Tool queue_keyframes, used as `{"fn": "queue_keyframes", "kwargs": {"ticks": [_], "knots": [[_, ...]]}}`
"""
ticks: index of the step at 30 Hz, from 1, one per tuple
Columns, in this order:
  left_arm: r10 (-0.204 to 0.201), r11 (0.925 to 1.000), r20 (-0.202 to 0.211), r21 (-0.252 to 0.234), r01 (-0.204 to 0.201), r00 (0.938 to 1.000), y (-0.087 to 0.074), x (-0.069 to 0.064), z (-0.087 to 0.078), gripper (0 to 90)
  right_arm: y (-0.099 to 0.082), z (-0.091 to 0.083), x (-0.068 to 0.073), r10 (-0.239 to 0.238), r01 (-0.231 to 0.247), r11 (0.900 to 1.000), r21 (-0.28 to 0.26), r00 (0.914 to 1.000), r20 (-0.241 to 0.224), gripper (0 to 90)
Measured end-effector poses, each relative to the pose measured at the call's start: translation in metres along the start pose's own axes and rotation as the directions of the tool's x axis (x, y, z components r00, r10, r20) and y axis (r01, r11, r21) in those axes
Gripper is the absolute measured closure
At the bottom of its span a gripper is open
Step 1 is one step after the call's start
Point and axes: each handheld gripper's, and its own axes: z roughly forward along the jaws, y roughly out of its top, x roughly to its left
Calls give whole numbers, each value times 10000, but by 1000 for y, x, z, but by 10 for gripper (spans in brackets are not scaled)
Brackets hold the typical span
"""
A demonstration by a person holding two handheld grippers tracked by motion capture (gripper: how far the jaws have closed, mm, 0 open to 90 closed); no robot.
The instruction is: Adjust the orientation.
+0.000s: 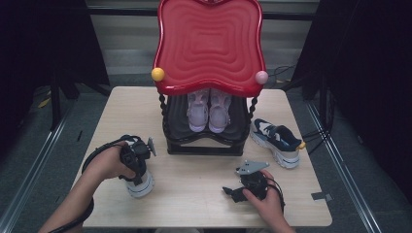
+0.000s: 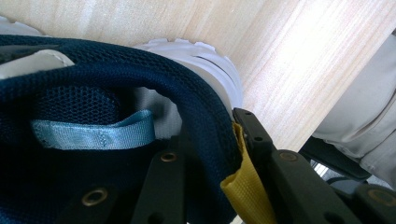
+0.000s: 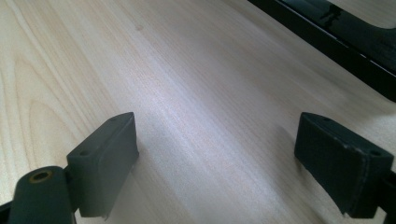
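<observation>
My left gripper (image 1: 138,175) points down at a navy mesh sneaker (image 1: 142,187) with a white sole, near the table's front left. In the left gripper view the gripper (image 2: 205,135) is shut on the sneaker's (image 2: 93,88) heel collar, one jaw inside the shoe and the other outside against the yellow pull tab (image 2: 245,186). A light blue loop (image 2: 93,133) lies inside the shoe. The matching sneaker (image 1: 275,141) lies at the right of the rack. My right gripper (image 1: 233,193) rests low at the front right, open (image 3: 224,144), with bare wood between its jaws.
A black shoe rack (image 1: 204,145) with a red wavy top (image 1: 209,43) stands at the table's middle back. A pink pair of shoes (image 1: 209,111) sits on its lower shelf. A yellow ball (image 1: 158,74) and a pink ball (image 1: 261,77) cap its posts.
</observation>
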Motion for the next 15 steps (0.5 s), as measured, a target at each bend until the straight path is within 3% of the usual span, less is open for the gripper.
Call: {"fn": "queue_keyframes", "kwargs": {"ticks": [3,11,12,15], "knots": [[142,9998,-51,156,-141,9999,2,0,-1,748,0,0,0,0,0,10000,1,10000,0,127],[-17,9999,-111,98,18,9999,3,-3,-1,749,0,0,0,1,-1,10000,0,10000,0,127],[186,9996,-178,212,-182,9997,3,-3,-3,749,0,0,0,-1,1,10000,-1,10000,1,127],[265,9995,-182,170,-262,9995,3,-3,-7,749,0,0,0,0,0,10000,-2,10000,-1,127]]}}
